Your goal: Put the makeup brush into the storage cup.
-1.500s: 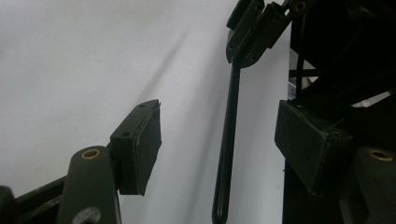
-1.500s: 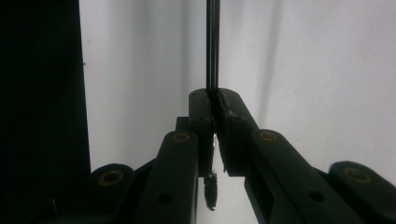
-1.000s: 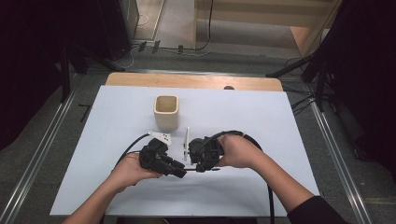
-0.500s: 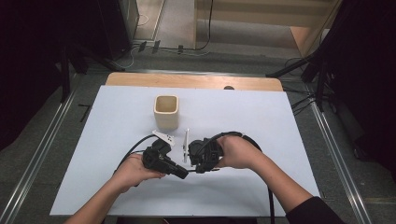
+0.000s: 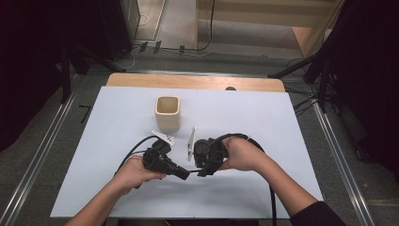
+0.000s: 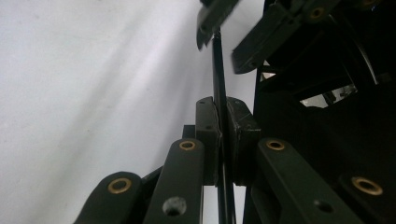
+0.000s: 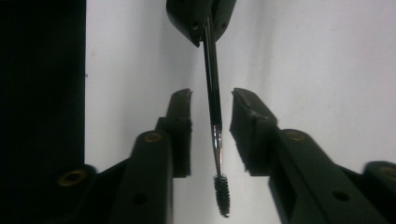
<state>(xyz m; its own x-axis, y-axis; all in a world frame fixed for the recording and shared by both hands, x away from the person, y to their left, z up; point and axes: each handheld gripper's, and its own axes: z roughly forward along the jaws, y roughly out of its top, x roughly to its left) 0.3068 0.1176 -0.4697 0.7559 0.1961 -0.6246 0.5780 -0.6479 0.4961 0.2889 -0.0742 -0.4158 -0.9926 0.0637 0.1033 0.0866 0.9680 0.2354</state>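
Brush (image 7: 212, 100) hangs between the two grippers above the table (image 5: 282, 117): left gripper (image 6: 222, 135) pinches its handle, right gripper (image 7: 211, 135) has just spread, releasing. Handover looks done; cup (image 5: 168, 113) placement remains.

The thin brush (image 7: 212, 88) has a glossy black handle, a shiny metal neck and rough dark bristles. The table (image 5: 291, 136) is matt white; the cup (image 5: 168, 113) looks matt beige.
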